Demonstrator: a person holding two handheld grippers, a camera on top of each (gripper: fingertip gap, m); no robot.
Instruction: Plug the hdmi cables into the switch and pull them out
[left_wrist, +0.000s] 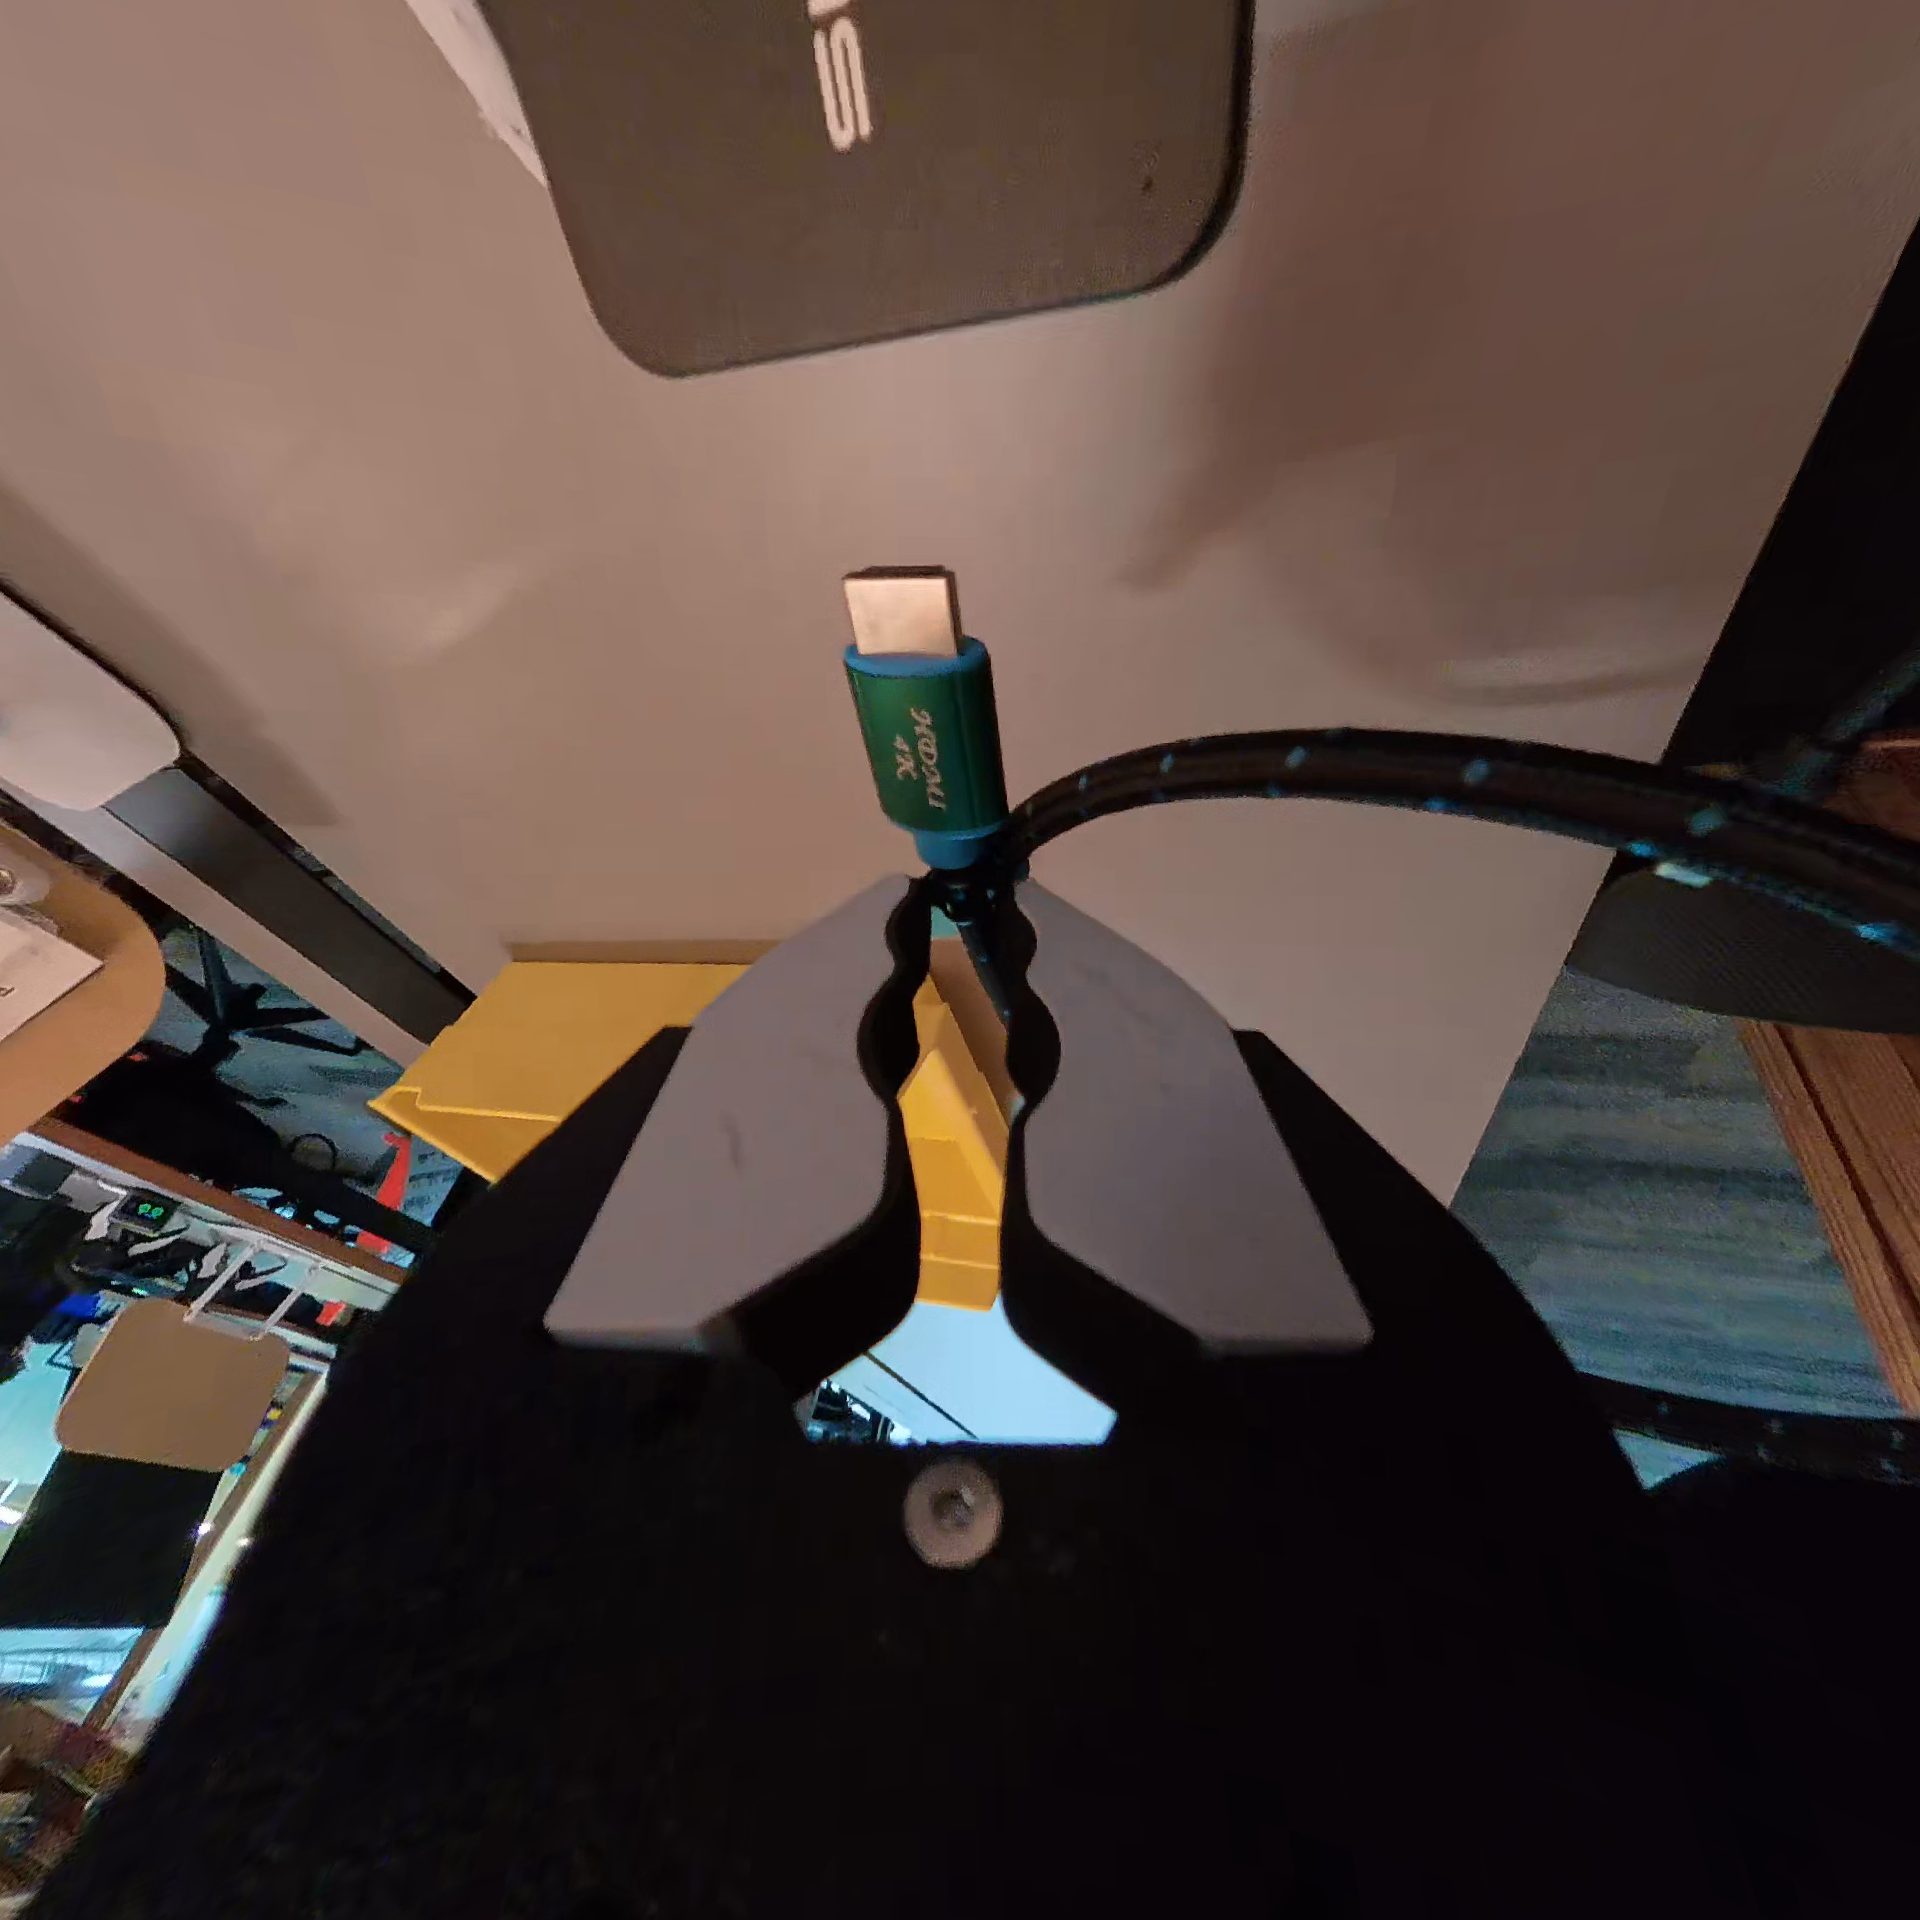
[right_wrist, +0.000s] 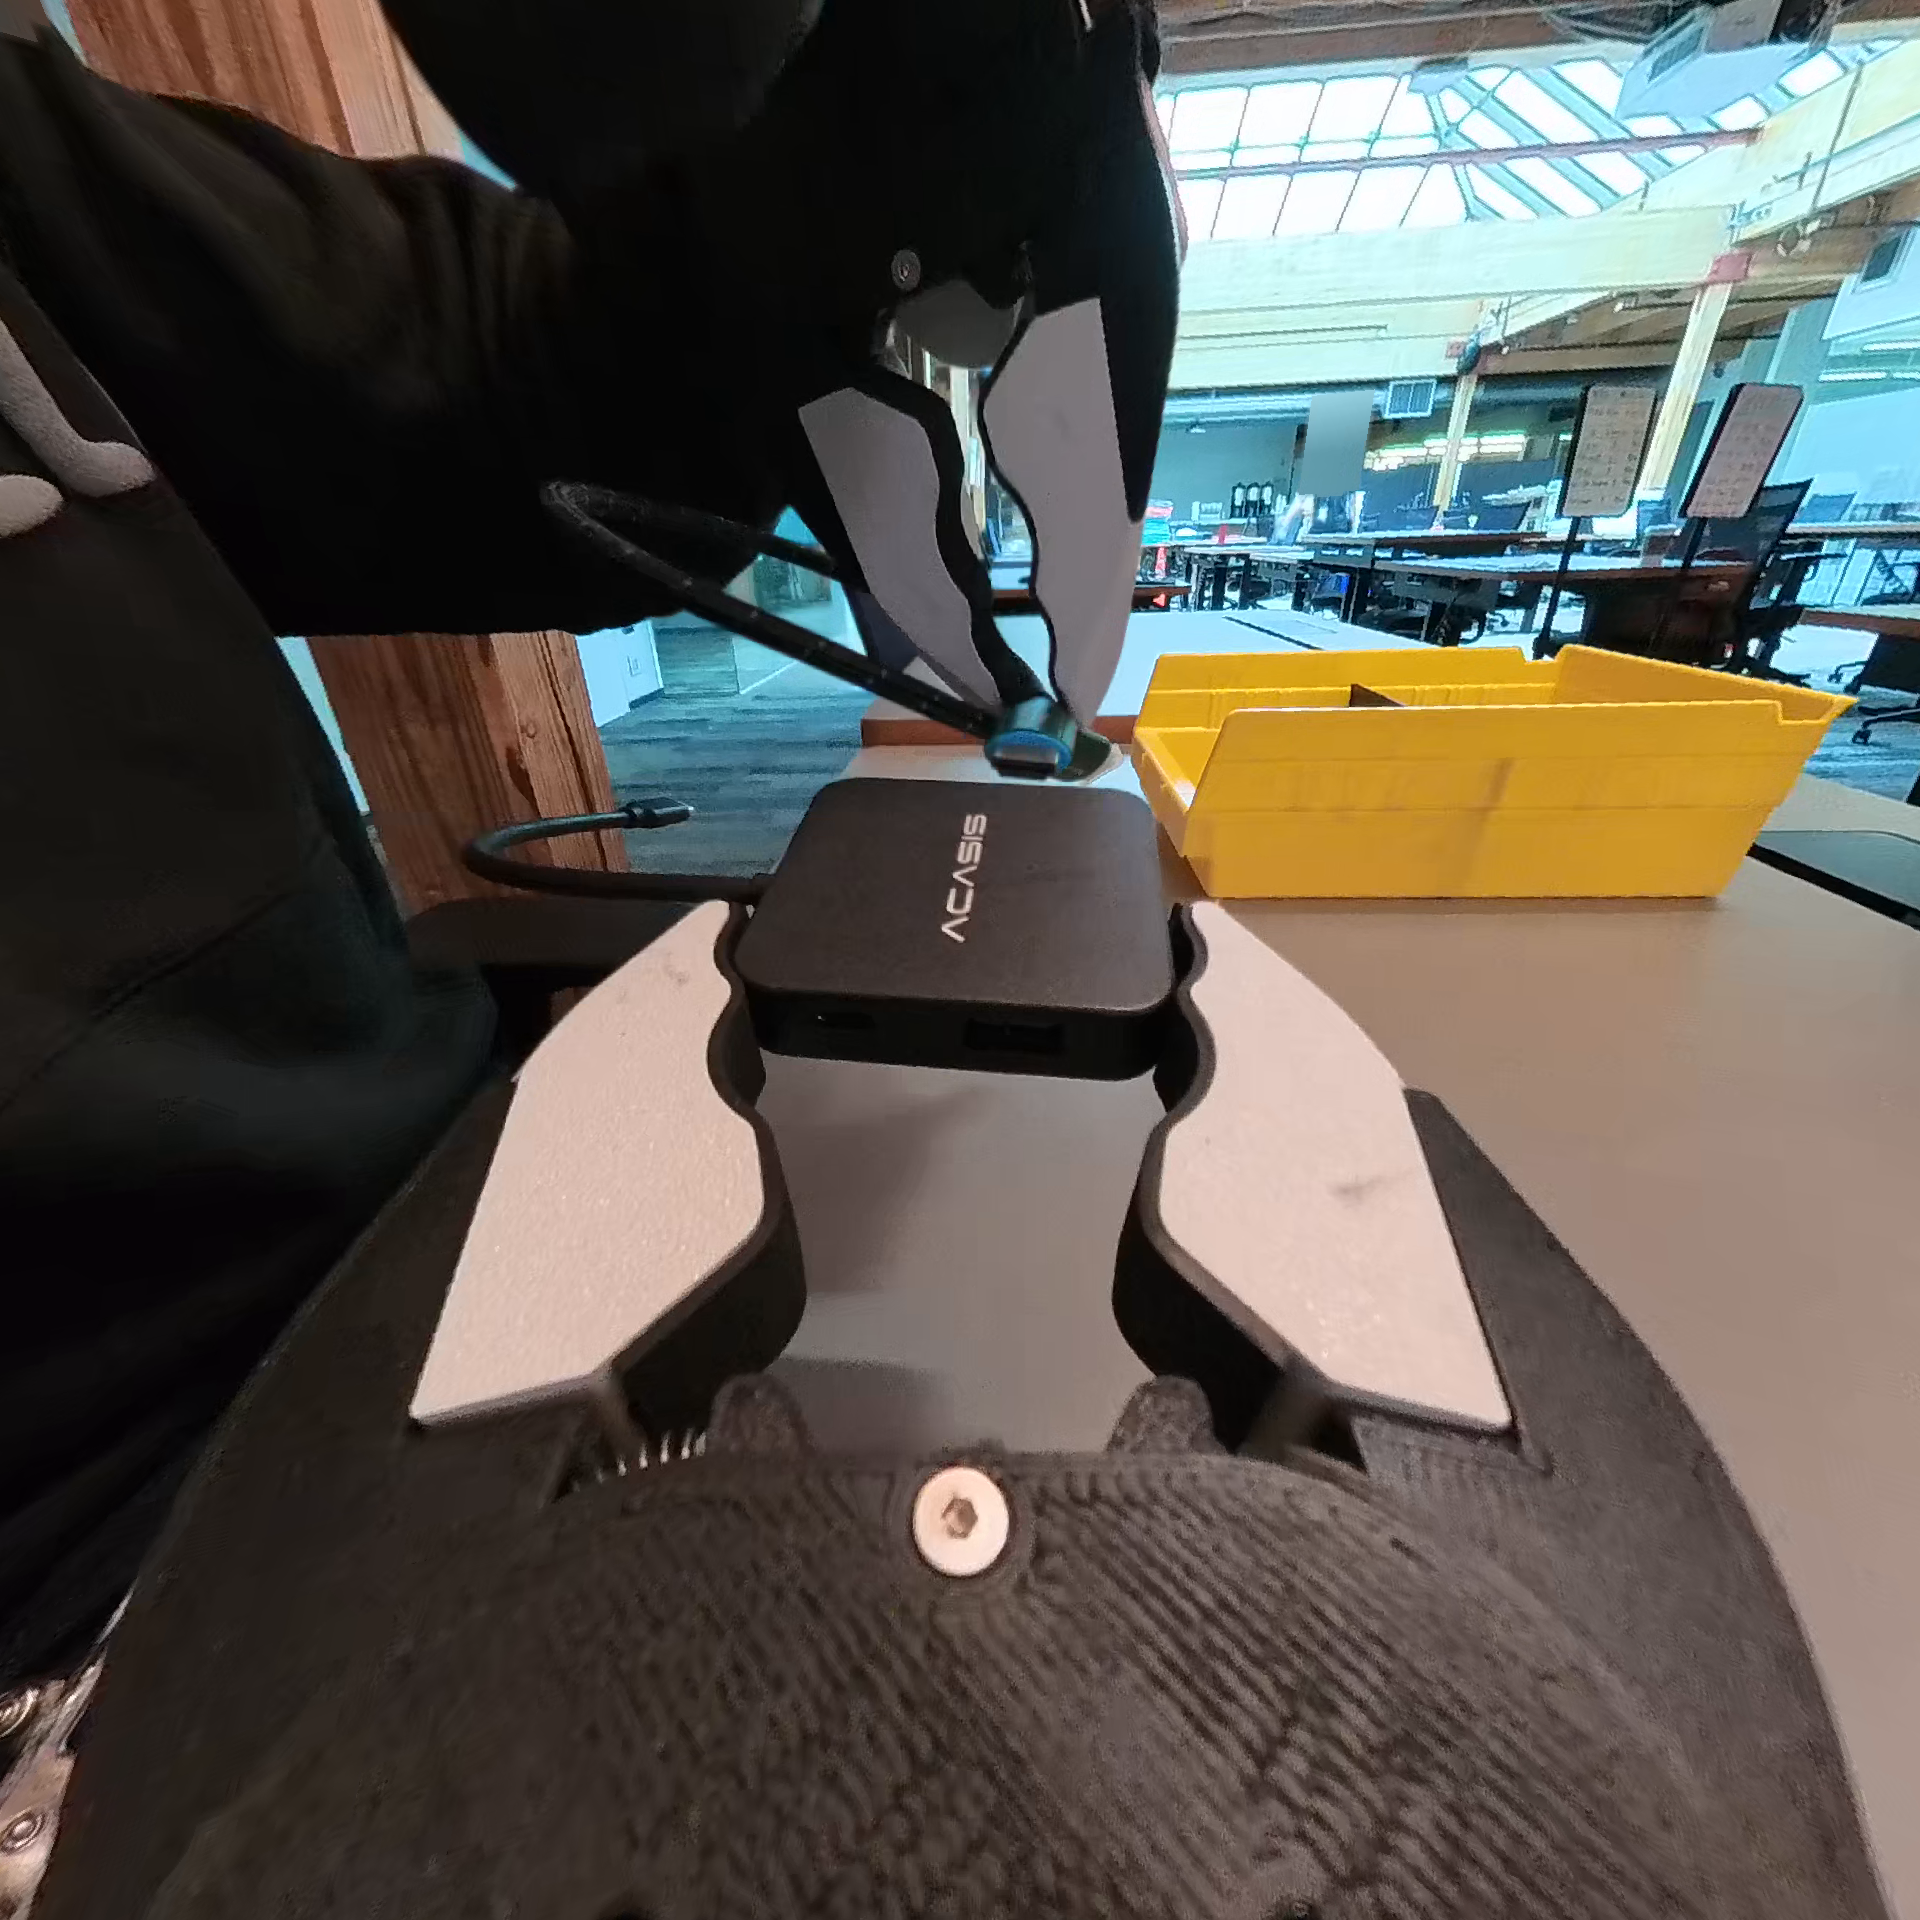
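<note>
Pinching HDMI plug (left_wrist: 925, 748): left fingers (left_wrist: 831, 1081) | clamping switch (right_wrist: 961, 914): right fingers (right_wrist: 623, 1143)

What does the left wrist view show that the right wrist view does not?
Only the left: the plug's bare metal tip, free in the air, and the left claw shut on the cable just behind it.
Only the right: the right claw holding the switch by its sides, its front ports, and a sleeve.
Both: switch, plug, cable, yellow bin, table.
</note>
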